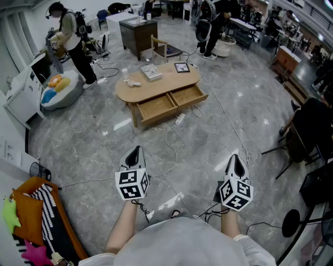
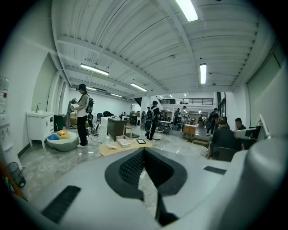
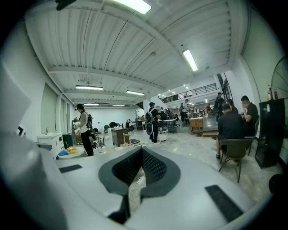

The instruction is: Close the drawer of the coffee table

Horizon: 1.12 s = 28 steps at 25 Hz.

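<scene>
Cable [image 1: 167, 136] mid-frame could snag feet before reaching the open drawers [image 1: 156, 107]. Fingers of the left gripper [image 1: 134, 155] and right gripper [image 1: 237, 164] sit together, empty.

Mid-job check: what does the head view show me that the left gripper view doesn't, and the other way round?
Head view only: the drawers, both pulled open from the coffee table, plus the left gripper and right gripper, held well short of the table. Left gripper view only: the ceiling lights and its own jaws close up, shut on nothing. Both: the table top with a book on it, and a standing person beyond.
</scene>
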{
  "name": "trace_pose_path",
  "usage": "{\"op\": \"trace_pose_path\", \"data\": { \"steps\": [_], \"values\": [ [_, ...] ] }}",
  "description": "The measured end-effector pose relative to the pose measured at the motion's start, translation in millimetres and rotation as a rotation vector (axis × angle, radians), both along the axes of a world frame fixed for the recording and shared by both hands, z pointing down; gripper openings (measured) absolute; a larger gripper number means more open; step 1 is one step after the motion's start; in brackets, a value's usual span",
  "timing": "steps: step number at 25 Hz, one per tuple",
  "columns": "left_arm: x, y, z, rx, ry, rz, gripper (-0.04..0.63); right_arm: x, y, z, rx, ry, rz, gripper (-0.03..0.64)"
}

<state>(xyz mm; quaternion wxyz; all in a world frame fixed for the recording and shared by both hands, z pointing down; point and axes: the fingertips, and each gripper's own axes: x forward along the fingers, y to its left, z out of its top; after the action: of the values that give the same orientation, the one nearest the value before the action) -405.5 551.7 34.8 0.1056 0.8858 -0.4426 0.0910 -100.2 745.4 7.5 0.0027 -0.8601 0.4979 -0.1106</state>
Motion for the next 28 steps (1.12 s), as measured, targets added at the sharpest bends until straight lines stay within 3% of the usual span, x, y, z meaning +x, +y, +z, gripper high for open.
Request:
{"op": "trace_pose_path", "data": {
  "steps": [8,19,22,25,28],
  "values": [
    [2,7,5,-0.011,0.0,0.011,-0.005,-2,9,9,-0.025,-0.014,0.0,0.0],
    [4,14,-4,-0.005,0.026,-0.005,-0.001,-14,6,-7,0.043,-0.033,-0.07,0.002],
    [9,18,-5,-0.001,0.037,0.004,0.071,-13,7,-8,0.051,-0.029,-0.092,0.037],
    [14,22,-11,0.005,0.046,0.014,0.102,-11,10,-13,0.05,-0.011,-0.096,0.051],
    [19,25,-17,-0.003,0.071,0.039,0.194,-10,11,-16,0.052,-0.005,-0.099,0.1]
  ]
}}
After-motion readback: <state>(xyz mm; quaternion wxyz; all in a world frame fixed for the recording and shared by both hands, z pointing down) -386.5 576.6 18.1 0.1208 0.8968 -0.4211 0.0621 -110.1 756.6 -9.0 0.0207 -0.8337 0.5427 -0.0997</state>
